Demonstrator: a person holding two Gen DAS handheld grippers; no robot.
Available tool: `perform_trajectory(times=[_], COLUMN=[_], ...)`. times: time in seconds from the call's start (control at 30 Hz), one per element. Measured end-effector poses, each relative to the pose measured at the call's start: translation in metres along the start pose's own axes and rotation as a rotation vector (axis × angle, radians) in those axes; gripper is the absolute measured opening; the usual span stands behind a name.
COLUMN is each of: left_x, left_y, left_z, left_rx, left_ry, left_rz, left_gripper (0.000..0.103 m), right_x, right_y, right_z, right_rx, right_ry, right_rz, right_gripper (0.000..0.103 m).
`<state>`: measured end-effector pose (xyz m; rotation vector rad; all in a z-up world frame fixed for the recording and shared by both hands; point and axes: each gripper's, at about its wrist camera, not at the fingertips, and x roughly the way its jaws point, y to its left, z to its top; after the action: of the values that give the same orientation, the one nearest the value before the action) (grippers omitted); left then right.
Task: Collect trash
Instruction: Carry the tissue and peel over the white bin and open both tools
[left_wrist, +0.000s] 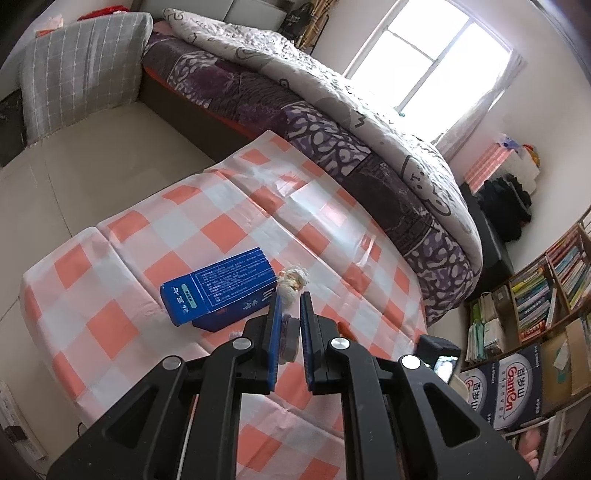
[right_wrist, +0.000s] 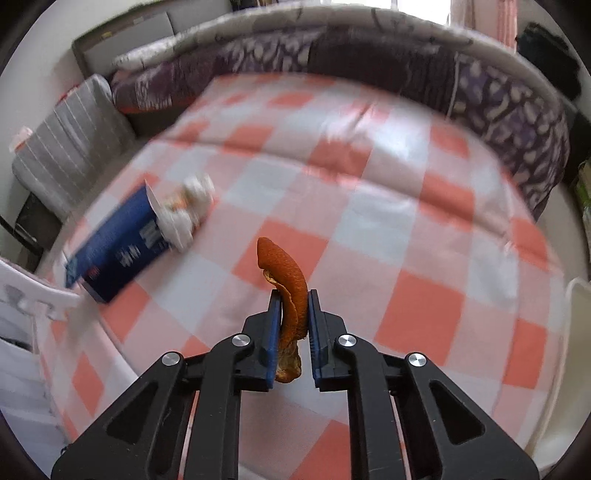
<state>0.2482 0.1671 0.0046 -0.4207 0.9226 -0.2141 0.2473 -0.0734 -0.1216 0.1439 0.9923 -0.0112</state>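
A table with an orange-and-white checked cloth (left_wrist: 155, 236) holds a blue carton (left_wrist: 221, 288) lying on its side, with crumpled white wrappers (left_wrist: 293, 282) at its right end. My left gripper (left_wrist: 291, 301) hovers just right of the carton, its jaws narrowly apart around a small greyish scrap (left_wrist: 290, 341); I cannot tell if they grip it. In the right wrist view my right gripper (right_wrist: 292, 295) is shut on a curled orange peel (right_wrist: 284, 266), held above the cloth (right_wrist: 406, 229). The carton (right_wrist: 118, 240) and wrappers (right_wrist: 188, 206) lie to its left.
A bed with a purple patterned cover and white quilt (left_wrist: 332, 107) runs along the table's far side. A grey checked cushion (left_wrist: 81, 70) stands on the floor at left. Bookshelves and boxes (left_wrist: 535, 314) stand at right. A white object (right_wrist: 576, 332) sits at the table's right edge.
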Motion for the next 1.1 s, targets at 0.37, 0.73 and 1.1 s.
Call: perform_trajectory(times=[0.37,0.73,1.1], left_x=[-0.004,0.018,0.041], left_y=[-0.032,-0.091,-0.164], left_z=[-0.005,-0.028,-0.066], left_rx=[0.04,0.141,0.272], left_ry=[-0.026,0.012,0.054], left_rz=[-0.031,-0.065,-0.116], left_gripper=[0.01,0.01,0.01], right_x=[-0.066,-0.102,-0.138], right_y=[-0.025,-0.077,-0.153], right_z=[0.012,0.009,-0.001], right_rx=[0.041,0.088,0.175], right_ry=[-0.122,-0.15,-0.153], right_rz=[0.039,-0.017,-0.113], right_gripper=[0.013,0.013,0.013])
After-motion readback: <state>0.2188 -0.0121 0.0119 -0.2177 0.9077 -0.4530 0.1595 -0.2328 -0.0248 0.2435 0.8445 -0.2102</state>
